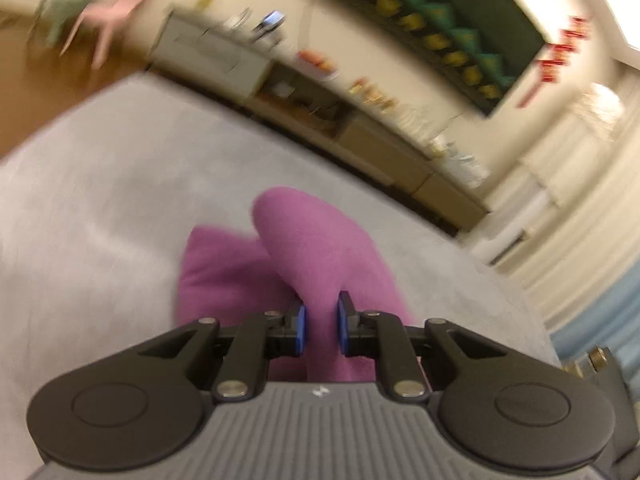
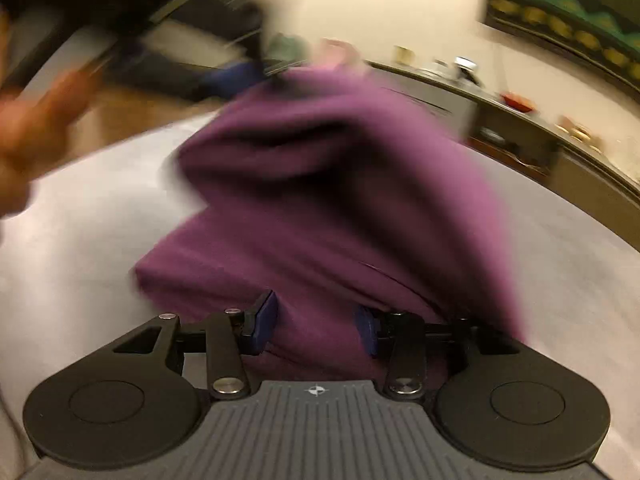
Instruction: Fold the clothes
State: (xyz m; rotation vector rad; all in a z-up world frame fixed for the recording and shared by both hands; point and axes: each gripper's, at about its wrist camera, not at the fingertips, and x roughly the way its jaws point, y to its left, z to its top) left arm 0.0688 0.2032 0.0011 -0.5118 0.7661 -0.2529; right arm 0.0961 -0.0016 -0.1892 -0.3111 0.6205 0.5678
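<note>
A purple garment (image 1: 304, 256) lies bunched on a grey cloth-covered table (image 1: 120, 184). My left gripper (image 1: 321, 326) is shut on a fold of it, the blue pads pinching the cloth, which rises in a hump just ahead. In the right wrist view the same garment (image 2: 320, 184) hangs in a blurred heap, lifted at its far top by the other gripper. My right gripper (image 2: 316, 326) has its blue pads apart with purple cloth filling the gap between them; the view is too blurred to tell whether they press it.
A long low cabinet (image 1: 320, 104) with small items on top runs along the wall behind the table. A pink chair (image 1: 116, 12) stands on the wooden floor at far left. The person's hand (image 2: 28, 128) shows at the left of the right wrist view.
</note>
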